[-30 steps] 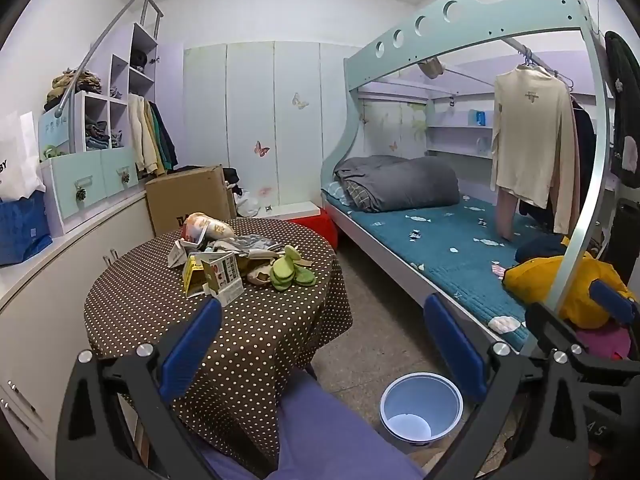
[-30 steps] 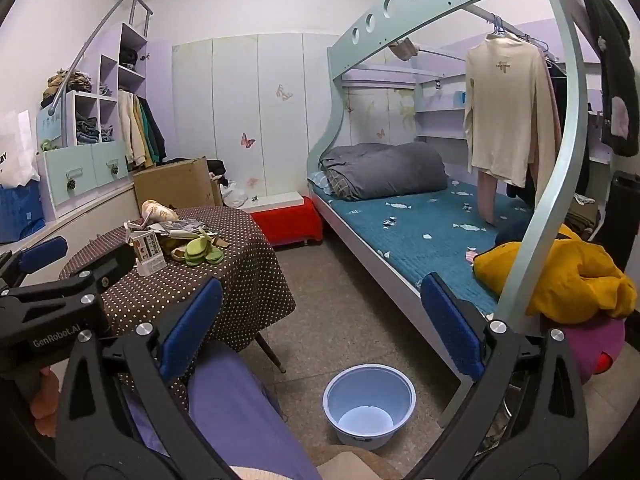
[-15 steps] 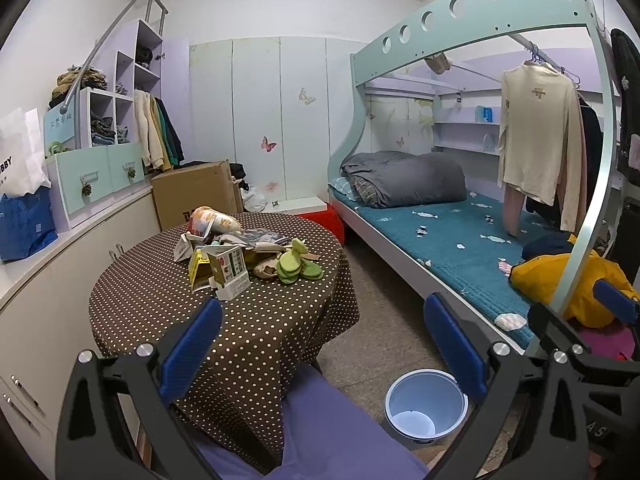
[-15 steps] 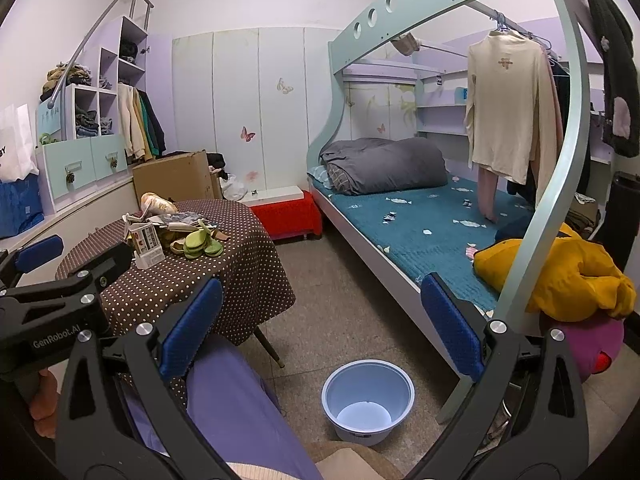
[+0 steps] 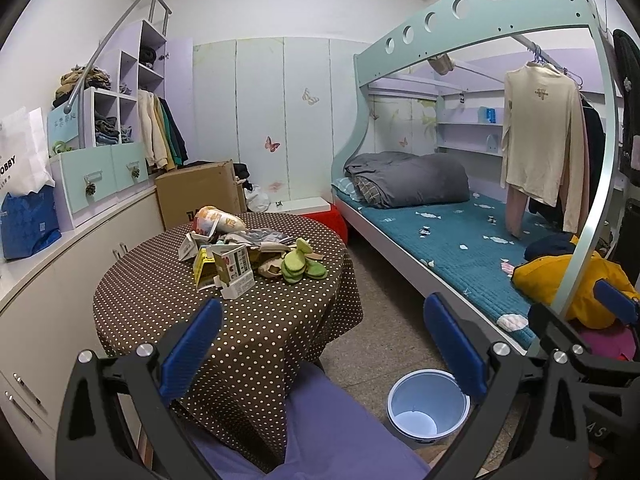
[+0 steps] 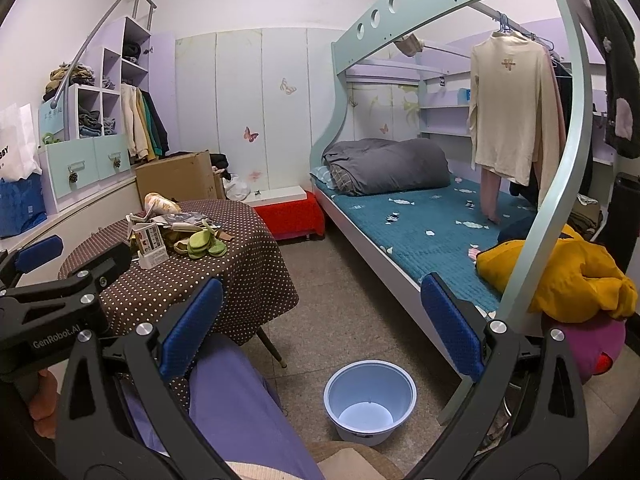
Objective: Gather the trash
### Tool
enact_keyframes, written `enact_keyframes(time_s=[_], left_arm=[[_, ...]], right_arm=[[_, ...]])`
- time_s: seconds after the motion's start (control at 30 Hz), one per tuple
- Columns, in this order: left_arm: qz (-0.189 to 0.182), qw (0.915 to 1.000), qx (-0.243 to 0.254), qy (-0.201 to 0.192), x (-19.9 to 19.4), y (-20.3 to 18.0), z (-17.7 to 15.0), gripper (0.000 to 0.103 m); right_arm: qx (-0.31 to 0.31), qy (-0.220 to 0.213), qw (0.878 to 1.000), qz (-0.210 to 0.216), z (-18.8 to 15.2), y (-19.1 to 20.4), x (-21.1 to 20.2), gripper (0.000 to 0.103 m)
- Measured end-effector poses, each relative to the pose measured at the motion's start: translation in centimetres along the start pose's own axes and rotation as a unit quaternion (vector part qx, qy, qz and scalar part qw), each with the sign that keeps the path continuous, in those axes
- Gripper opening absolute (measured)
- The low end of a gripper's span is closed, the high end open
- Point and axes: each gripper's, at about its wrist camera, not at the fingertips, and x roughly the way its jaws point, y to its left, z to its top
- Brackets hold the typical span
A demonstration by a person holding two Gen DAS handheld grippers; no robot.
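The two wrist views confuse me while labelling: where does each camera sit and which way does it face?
Left wrist: on the left gripper, facing the table and bed; its fingers and a purple trouser leg show.
Right wrist: on the right gripper, facing the bed; its fingers and the left gripper show.
Shared: table, trash, bucket, bed.

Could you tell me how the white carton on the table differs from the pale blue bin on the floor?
The white carton is a boxy, printed package lying tilted among litter on the dotted tablecloth; the pale blue bin is round, plain and stands upright on the floor. The carton looks crushed open, while the bin keeps its shape and looks empty. Neither is touched by the left gripper or right gripper.
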Motion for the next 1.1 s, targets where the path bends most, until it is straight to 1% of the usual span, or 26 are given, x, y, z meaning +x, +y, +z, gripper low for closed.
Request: enact_keyframes(time_s=[1.1], left_arm=[[0.002,1.0000,-0.007,0.001,-0.31,0.47,0.15,0.099]], right_arm=[[-0.006,-0.002,1.000,-0.005,0.30,0.59,-0.25,0.097]])
